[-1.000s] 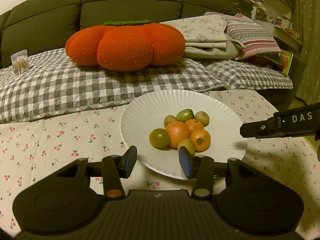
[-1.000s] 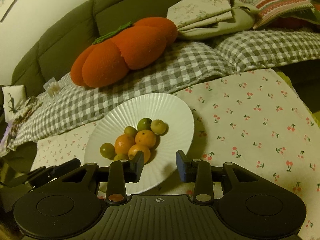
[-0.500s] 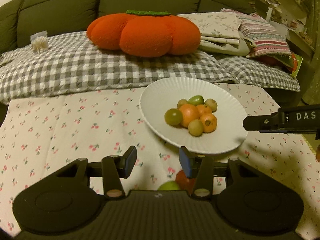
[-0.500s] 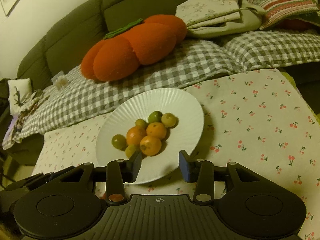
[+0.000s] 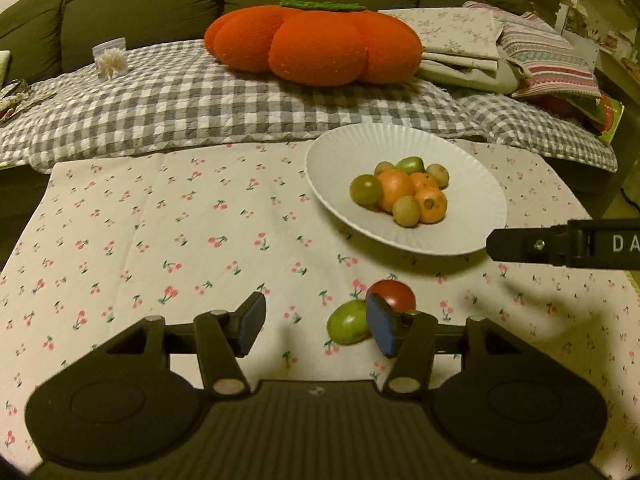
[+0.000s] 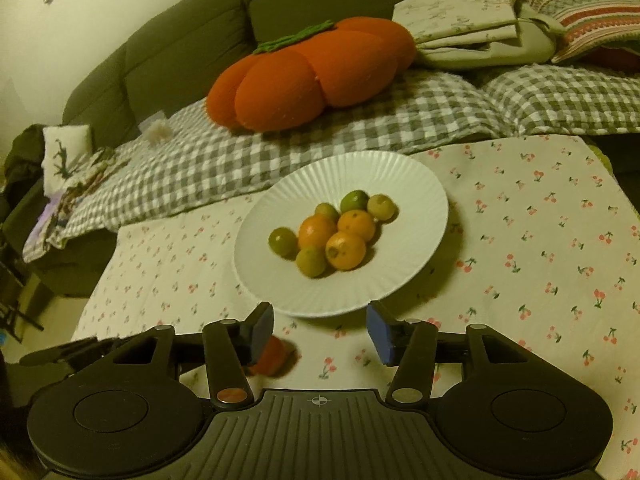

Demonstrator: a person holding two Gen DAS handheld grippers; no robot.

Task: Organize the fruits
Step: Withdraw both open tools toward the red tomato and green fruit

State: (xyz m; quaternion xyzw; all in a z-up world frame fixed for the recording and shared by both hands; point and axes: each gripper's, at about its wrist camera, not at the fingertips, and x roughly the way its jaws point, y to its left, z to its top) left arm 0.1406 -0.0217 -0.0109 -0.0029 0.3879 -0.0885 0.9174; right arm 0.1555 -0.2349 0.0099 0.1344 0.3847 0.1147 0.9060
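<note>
A white ribbed plate (image 5: 472,188) (image 6: 420,184) on the cherry-print cloth holds several small fruits, orange ones (image 5: 396,189) (image 6: 346,250) and green ones (image 5: 366,189) (image 6: 282,241). Two loose fruits lie on the cloth nearer me: a red one (image 5: 394,294) (image 6: 272,356) and a green one (image 5: 347,322). My left gripper (image 5: 316,328) hovers above the cloth, its jaws opening, nothing between them; the loose green fruit sits just inside its right finger. My right gripper (image 6: 320,330) hangs over the plate's near rim, jaws opening and empty. Its finger also shows in the left wrist view (image 5: 560,244).
Behind the table runs a dark green sofa (image 5: 160,4) covered by a grey checked blanket (image 5: 200,100). On it lie an orange pumpkin-shaped cushion (image 5: 316,44) (image 6: 312,76), folded fabrics (image 5: 460,40) and a striped cushion (image 5: 548,60). The cloth (image 5: 140,232) stretches left of the plate.
Both grippers have drawn back from the plate and their jaws have widened. The red and green loose fruits have come into view near the left gripper.
</note>
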